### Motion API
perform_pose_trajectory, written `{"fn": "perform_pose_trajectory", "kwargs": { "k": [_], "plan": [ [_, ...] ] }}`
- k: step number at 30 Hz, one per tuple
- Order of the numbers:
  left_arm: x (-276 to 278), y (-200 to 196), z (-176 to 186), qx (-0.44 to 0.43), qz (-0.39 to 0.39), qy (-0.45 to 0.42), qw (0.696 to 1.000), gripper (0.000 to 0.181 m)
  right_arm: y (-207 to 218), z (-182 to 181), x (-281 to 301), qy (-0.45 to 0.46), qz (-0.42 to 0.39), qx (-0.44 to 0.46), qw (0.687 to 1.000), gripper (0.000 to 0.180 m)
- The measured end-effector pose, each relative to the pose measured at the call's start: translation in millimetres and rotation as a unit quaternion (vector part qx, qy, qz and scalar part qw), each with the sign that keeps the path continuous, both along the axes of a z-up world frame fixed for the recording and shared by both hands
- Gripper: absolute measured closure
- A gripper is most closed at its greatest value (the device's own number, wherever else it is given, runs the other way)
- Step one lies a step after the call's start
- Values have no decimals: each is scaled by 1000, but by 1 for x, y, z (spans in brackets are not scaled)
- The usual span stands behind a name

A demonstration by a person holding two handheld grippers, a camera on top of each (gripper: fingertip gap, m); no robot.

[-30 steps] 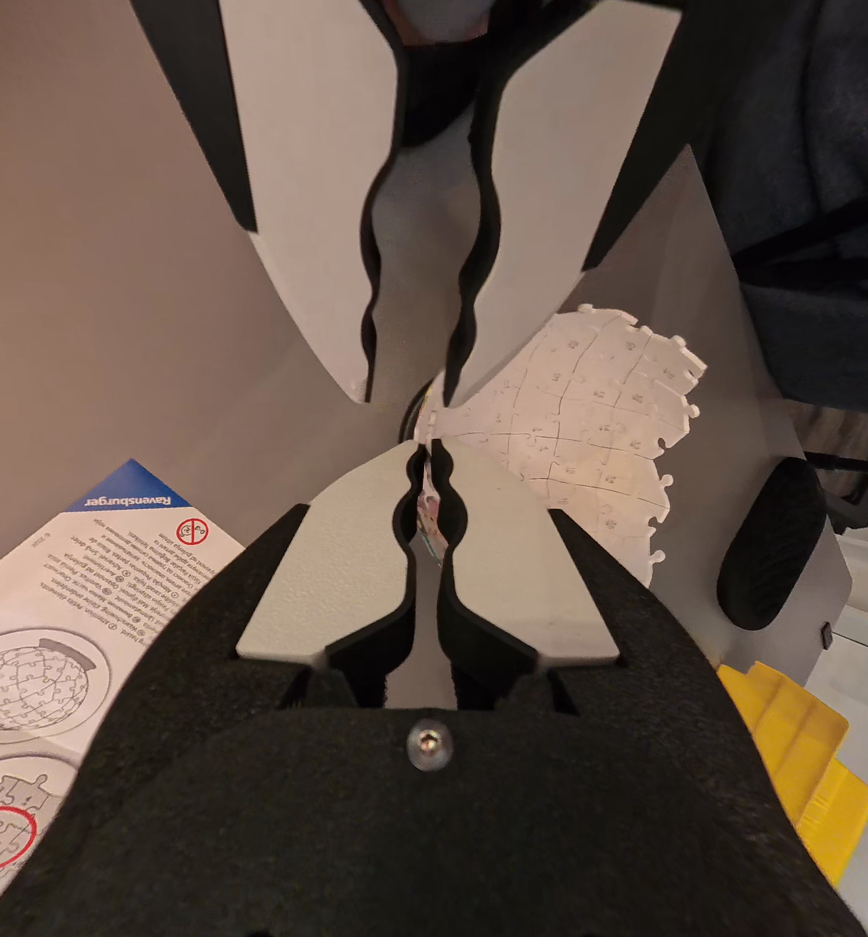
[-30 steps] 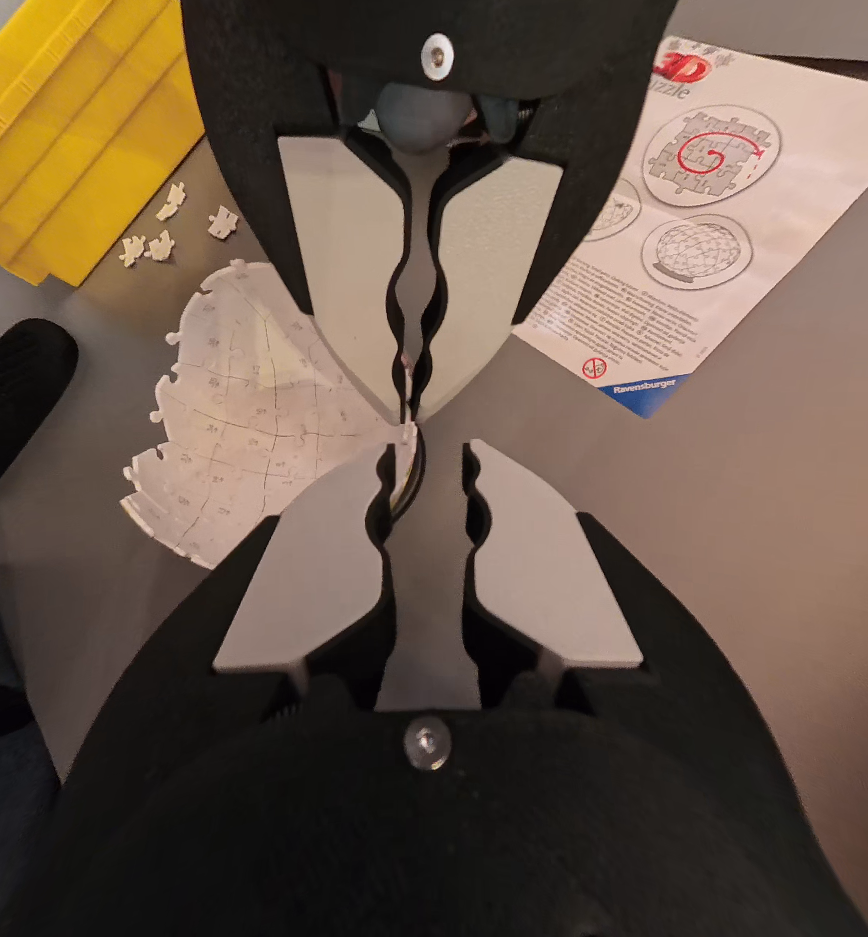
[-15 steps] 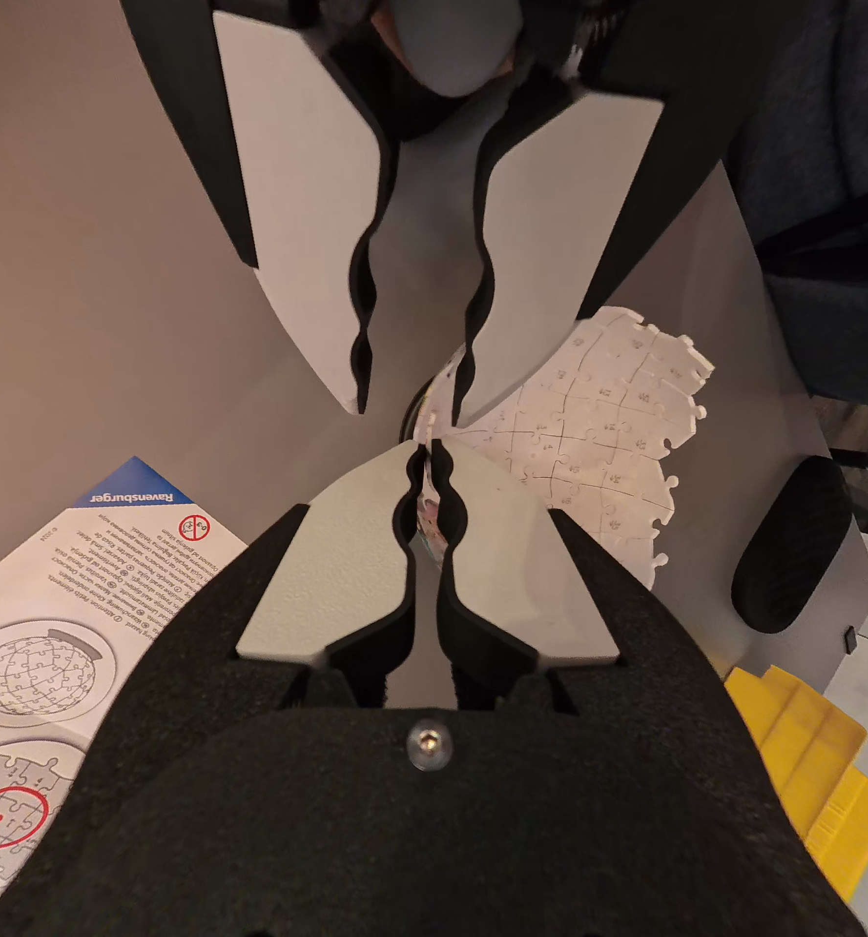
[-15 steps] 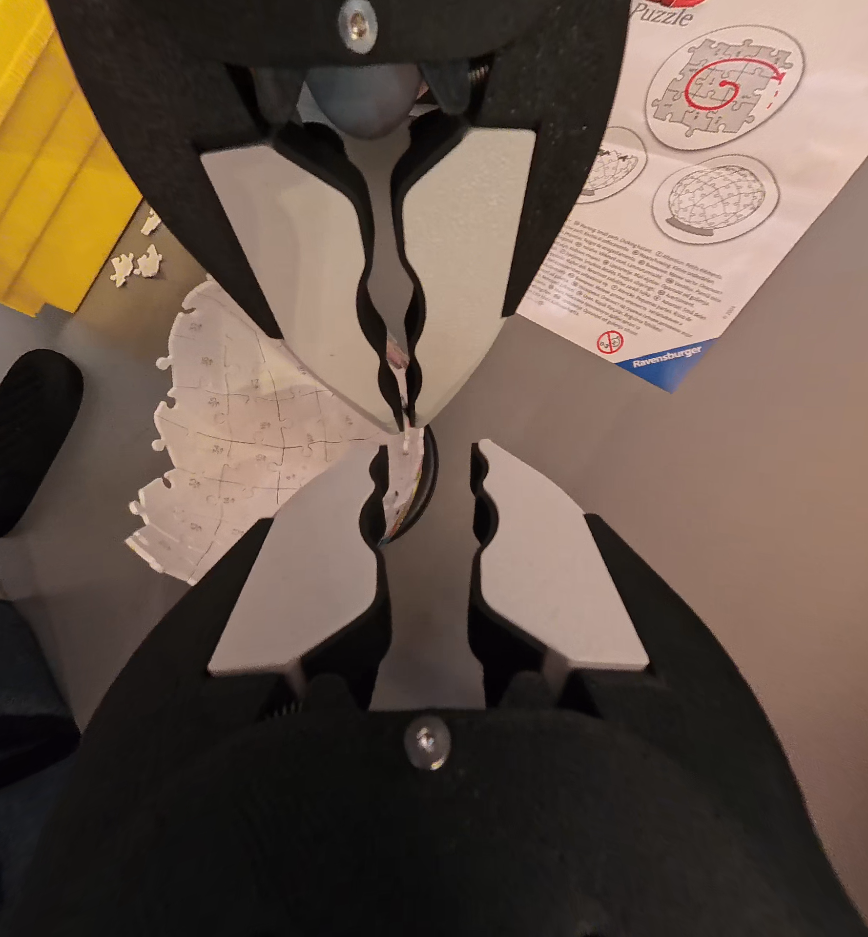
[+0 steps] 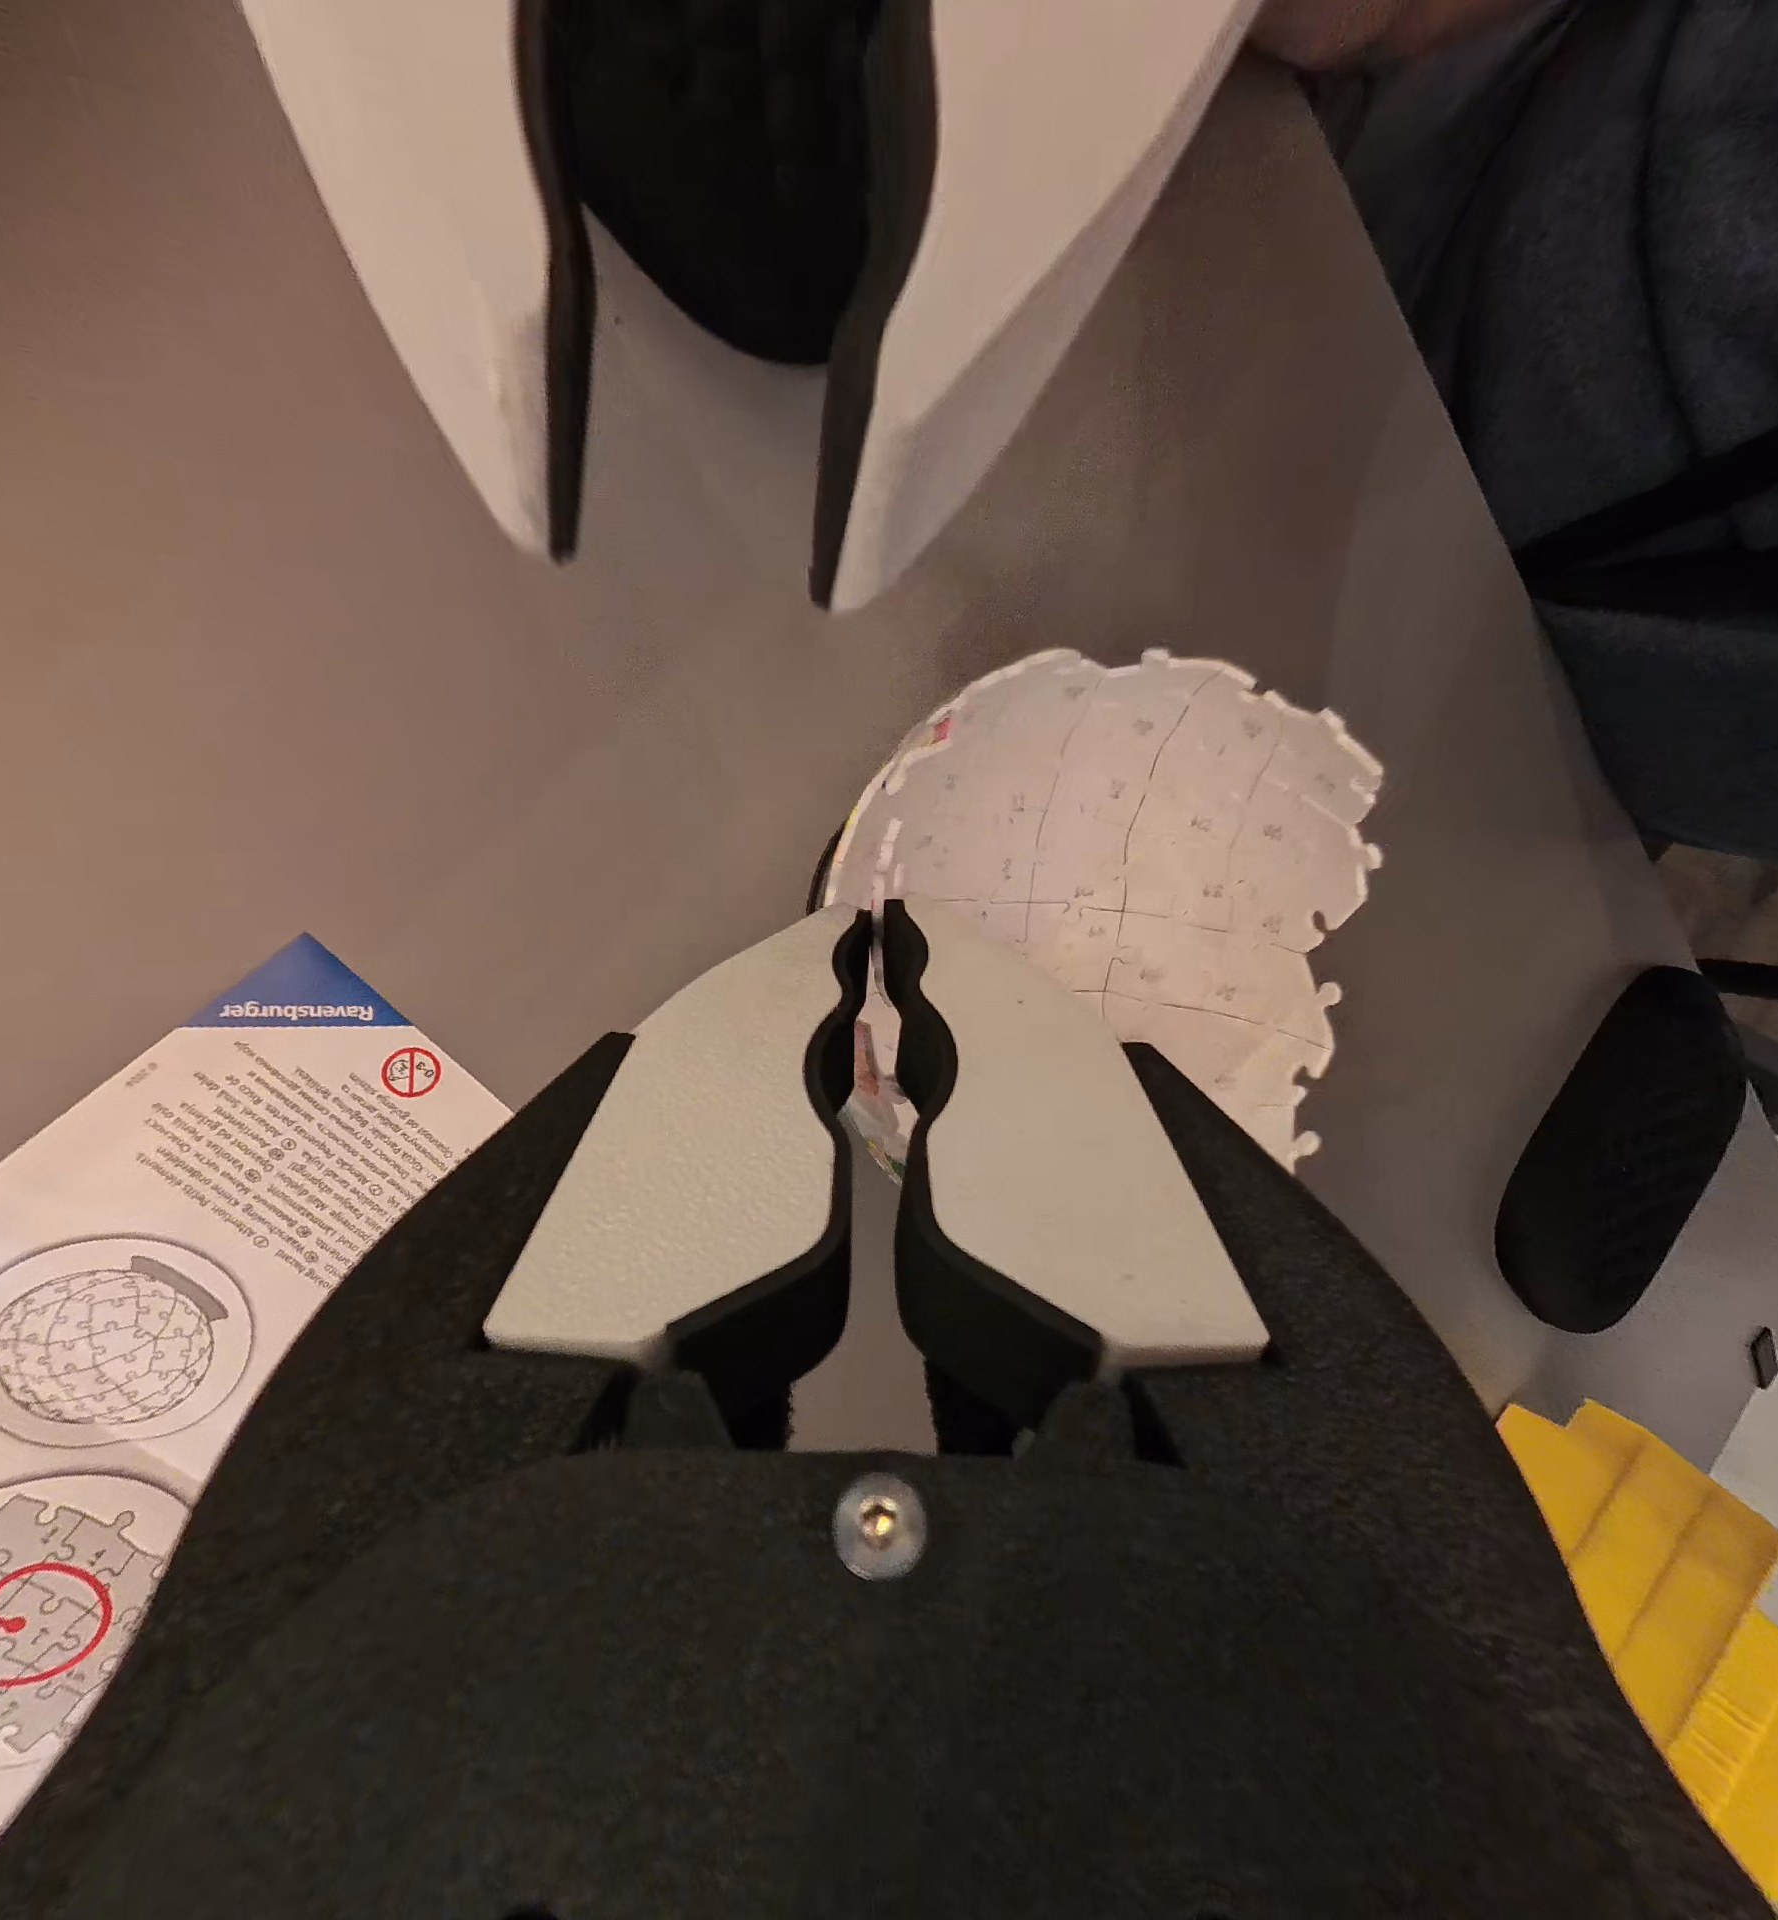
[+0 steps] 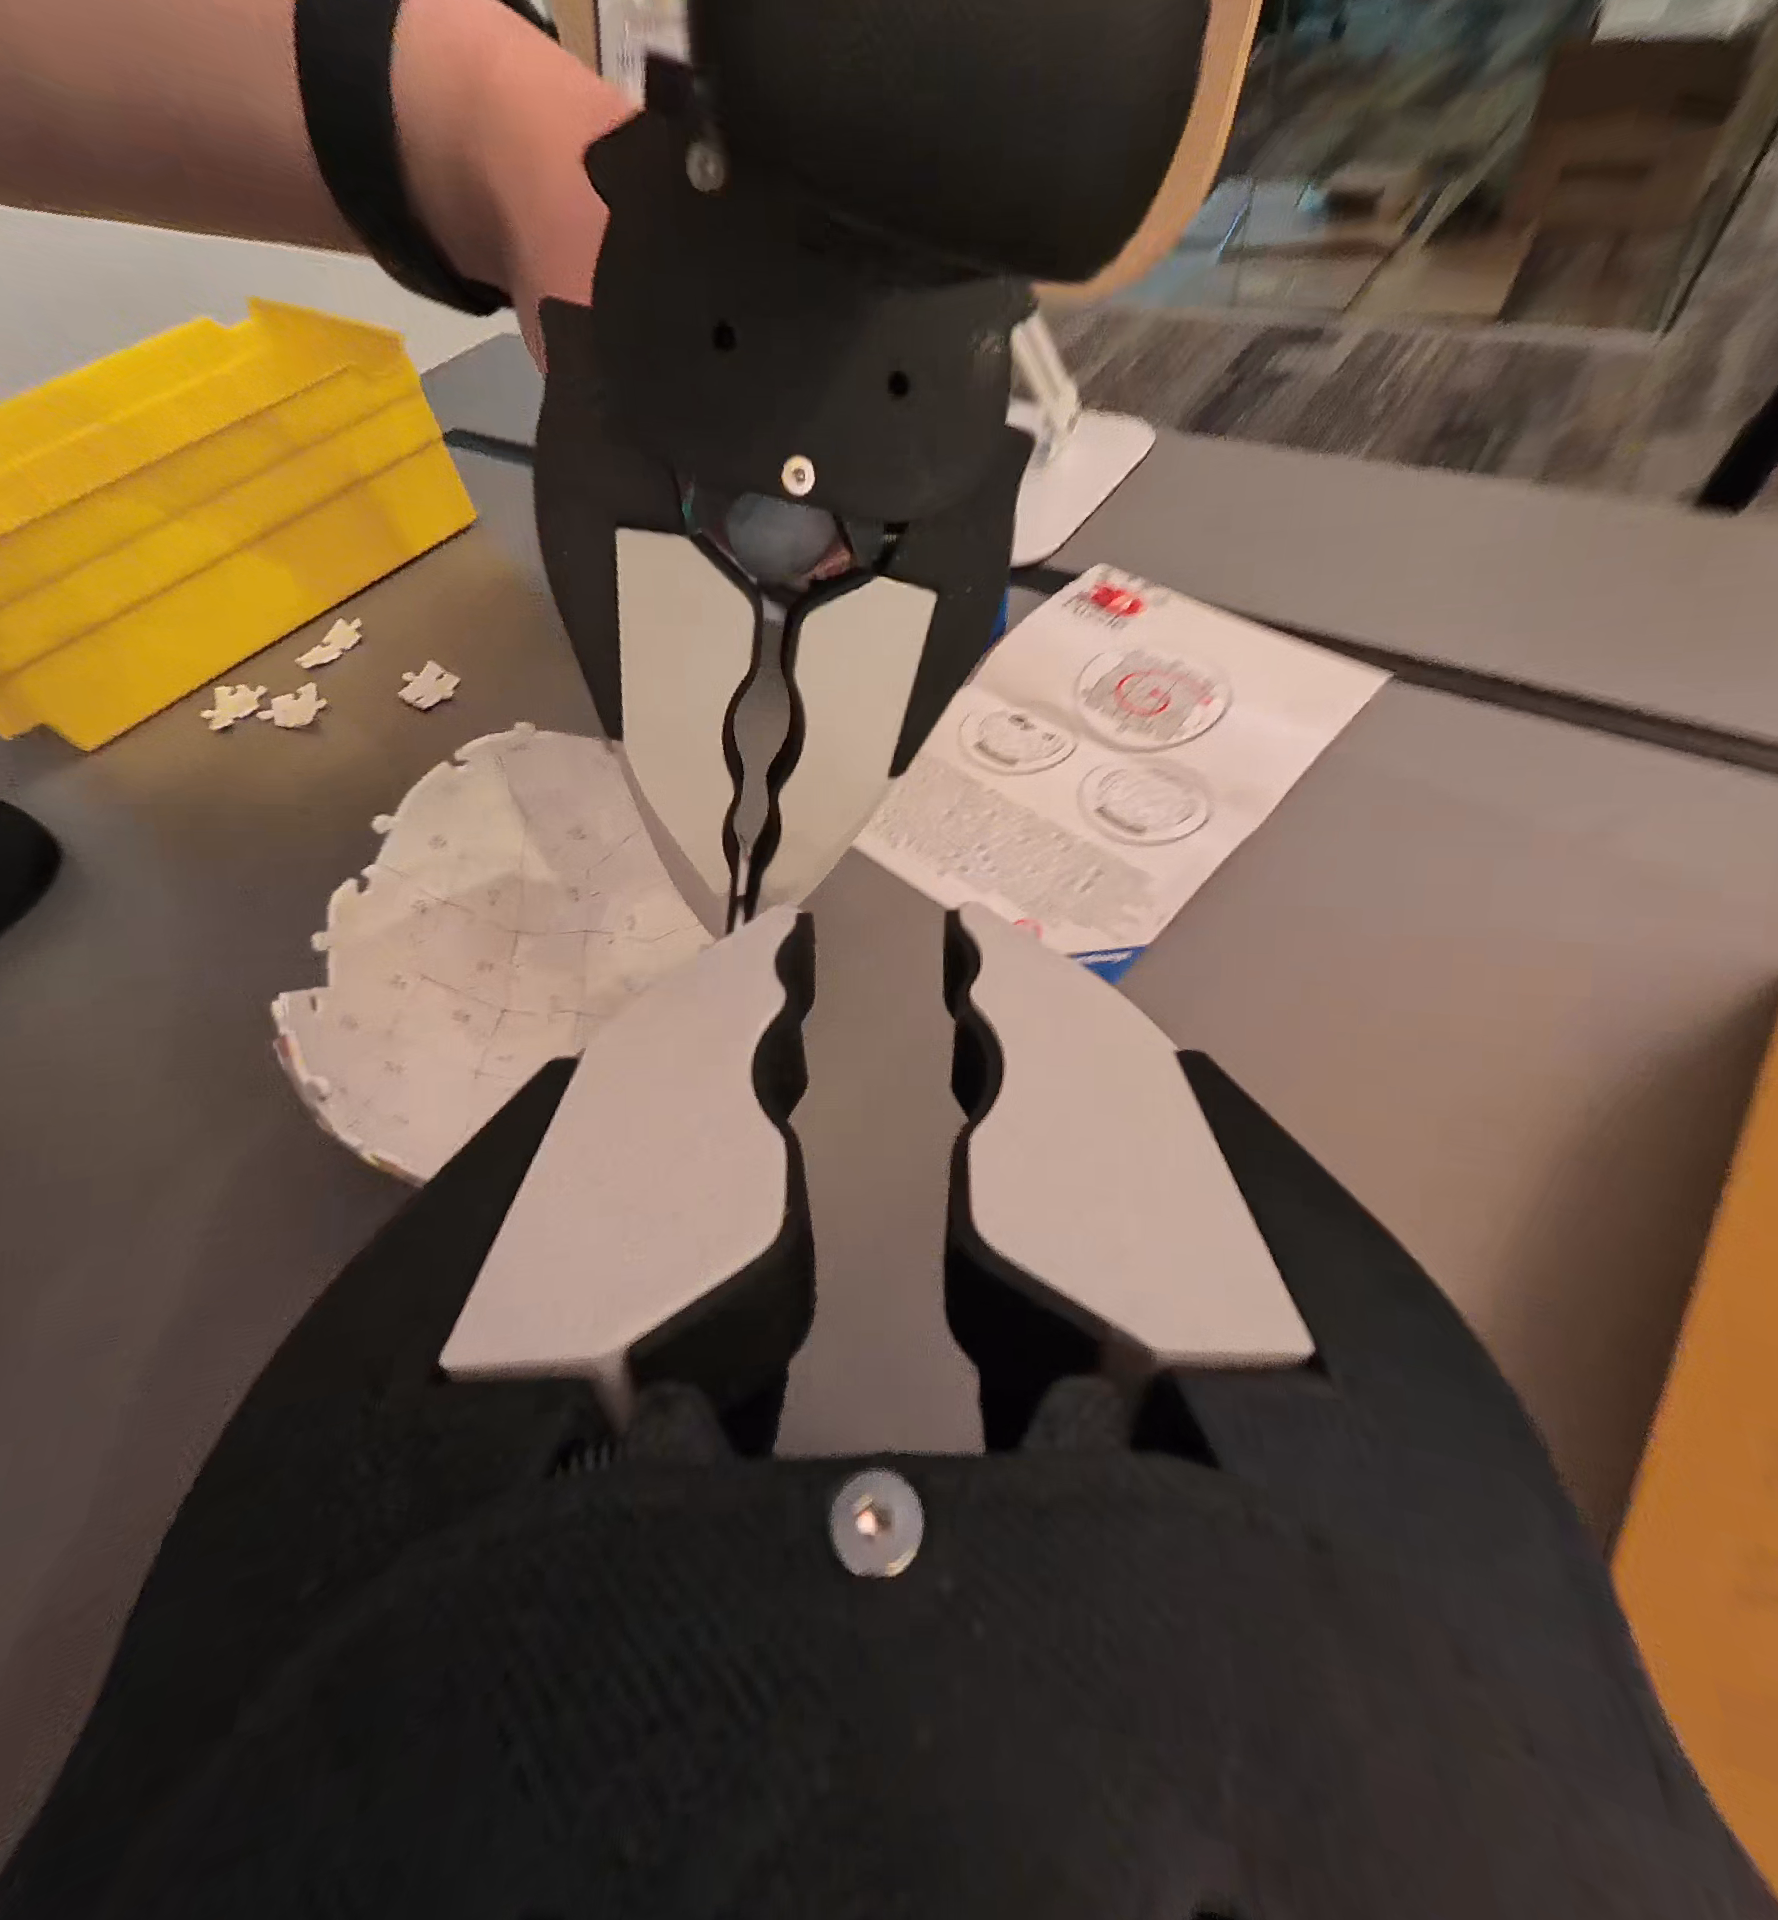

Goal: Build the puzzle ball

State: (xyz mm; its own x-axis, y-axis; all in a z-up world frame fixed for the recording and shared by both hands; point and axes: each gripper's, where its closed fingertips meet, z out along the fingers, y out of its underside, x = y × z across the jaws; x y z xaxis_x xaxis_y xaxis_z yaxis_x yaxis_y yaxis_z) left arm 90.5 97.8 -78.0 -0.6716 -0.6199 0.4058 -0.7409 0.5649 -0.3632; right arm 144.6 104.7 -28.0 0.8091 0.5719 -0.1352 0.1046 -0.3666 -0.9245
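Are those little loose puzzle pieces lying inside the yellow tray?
No, the four loose puzzle pieces lie on the grey table just in front of the yellow tray, not inside it.

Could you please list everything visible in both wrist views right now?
Puzzle shell: one, white, curved, on the table, its edge pinched by the left claw.
Loose pieces: four, white, beside the bin.
Bin: one, yellow, table's far left in the right view.
Instruction sheet: one, white and blue, flat.
Padded object: one, black, past the shell.
Table: grey.
Forearm: one, black strap.
Left claw: shut.
Right claw: open, empty.
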Motion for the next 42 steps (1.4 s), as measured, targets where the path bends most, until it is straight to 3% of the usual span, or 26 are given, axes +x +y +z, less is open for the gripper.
{"fn": "perform_pose_trajectory", "kwargs": {
  "k": [4,6,10,15,20,24,25,30,34,40,42],
  "plan": [
    [4,-3,17,3,8,-24,1000,179,-23,39,4,-3,-12,144,990,149],
    [5,-6,28,8,14,-40,999,179,-45,49,-3,42,14,205,978,142],
    [4,-11,51,22,32,-62,997,179,-66,20,0,80,5,134,988,177],
    [-2,-21,68,46,46,-76,995,179,-95,43,3,96,-27,234,967,180],
    [-7,-31,73,67,51,-84,993,179,-122,68,-20,180,82,280,939,178],
    [-9,-35,71,75,60,-83,992,179,-162,100,-34,358,312,249,844,179],
    [-11,-35,69,80,59,-81,992,179,-157,104,-32,374,315,241,839,179],
    [-18,-34,55,99,55,-63,991,179,-111,94,-31,242,204,248,916,180],
    [-20,-34,44,105,49,-55,992,179,-103,116,-19,200,145,315,916,180],
    [-17,-29,31,111,42,-45,992,179,-101,135,-10,302,236,272,883,178],
    [-16,-27,28,108,43,-42,992,179,-86,120,-13,289,250,241,892,145]
  ]
}}
